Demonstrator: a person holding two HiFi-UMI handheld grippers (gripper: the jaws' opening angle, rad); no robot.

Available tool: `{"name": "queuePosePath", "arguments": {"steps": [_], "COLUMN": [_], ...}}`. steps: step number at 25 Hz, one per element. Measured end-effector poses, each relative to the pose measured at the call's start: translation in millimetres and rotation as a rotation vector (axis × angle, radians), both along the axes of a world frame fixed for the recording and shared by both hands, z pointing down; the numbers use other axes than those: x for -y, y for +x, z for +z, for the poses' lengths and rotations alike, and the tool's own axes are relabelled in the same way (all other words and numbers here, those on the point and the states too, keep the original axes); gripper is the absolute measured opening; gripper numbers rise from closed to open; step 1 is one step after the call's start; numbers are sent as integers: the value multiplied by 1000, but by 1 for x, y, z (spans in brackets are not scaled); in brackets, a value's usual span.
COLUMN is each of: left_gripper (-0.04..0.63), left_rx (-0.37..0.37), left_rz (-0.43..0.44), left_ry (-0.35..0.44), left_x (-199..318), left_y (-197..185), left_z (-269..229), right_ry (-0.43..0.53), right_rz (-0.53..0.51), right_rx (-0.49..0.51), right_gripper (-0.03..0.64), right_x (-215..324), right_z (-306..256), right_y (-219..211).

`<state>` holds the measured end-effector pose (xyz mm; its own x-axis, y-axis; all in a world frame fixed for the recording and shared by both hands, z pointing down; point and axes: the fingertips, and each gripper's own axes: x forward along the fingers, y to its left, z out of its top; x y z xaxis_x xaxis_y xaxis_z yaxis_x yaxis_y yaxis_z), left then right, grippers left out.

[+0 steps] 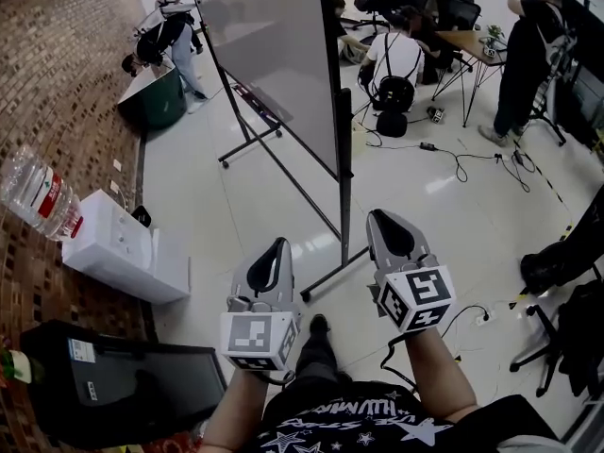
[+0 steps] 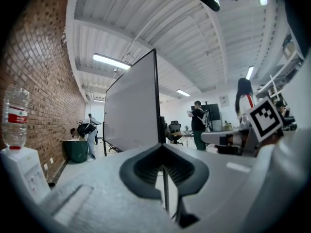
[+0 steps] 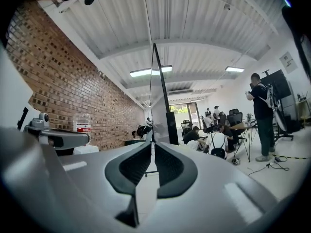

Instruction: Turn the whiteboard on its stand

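Two grippers: the left gripper (image 1: pixel 277 245) and the right gripper (image 1: pixel 383 218) are held level in front of us, short of the whiteboard (image 1: pixel 269 55) and touching nothing.
Left fingers: closed tip to tip, with nothing in them.
Right fingers: all but together, with only a thin slit between them and nothing in it.
Whiteboard: it is upright on the floor straight ahead, nearly edge-on to us, with the dark post of its stand (image 1: pixel 344 168) nearest.
Grip risk: we judge that closed fingers can only push. Unless we open them round the frame, they may skid off the smooth edge and the board may swing free.
Stand risk: the foot bar (image 1: pixel 330 276) lies near our shoe (image 1: pixel 317 328). A push low or off-centre could roll the whole stand rather than turn the board, or drive the bar into our foot.
Seated people (image 1: pixel 394 57): they sit just beyond the board's far side, so a fast swing might strike them.
Water dispenser (image 1: pixel 118 248): it stands by the brick wall to our left, and a wide sweep of the stand could knock it.
Cables (image 1: pixel 460 163): they trail across the floor to the right and could catch a rolling foot.
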<state>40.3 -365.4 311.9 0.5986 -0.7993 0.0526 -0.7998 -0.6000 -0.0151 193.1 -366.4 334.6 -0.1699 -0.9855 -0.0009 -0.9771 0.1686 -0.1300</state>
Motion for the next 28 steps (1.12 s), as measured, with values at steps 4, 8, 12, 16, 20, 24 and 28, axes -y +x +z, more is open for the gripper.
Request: {"name": "queuePosePath", "arguments": {"steps": [4,8,12,16,20,24,28], "left_gripper": [6,6,6,6,6,6,6], "left_rx": [-21,-29,-35,-29,-26,-26,-26], "left_rz": [27,63,86,118,134,145,155], "left_ry": [-6,-19,-24,-44,-71,-76,-74], "left_x": [45,88,127,159,187,212,228], "left_y": [5,13,18,22,22,19,18], "left_z": [9,15,10,17,24,30,33], "right_ry": [-9,-30,-51,-81,-94,-73,-58], "right_rz": [15,31,30,57,112,148,173], "right_rx": [8,-12,-19,-34,-53,-92,-134], "right_gripper": [77,112,157,222,282,293,293], "right_x": [40,82,120,154,184,213,232], "right_z": [4,12,18,32,41,40,38], "right_y": [2,8,8,12,24,32,31]}}
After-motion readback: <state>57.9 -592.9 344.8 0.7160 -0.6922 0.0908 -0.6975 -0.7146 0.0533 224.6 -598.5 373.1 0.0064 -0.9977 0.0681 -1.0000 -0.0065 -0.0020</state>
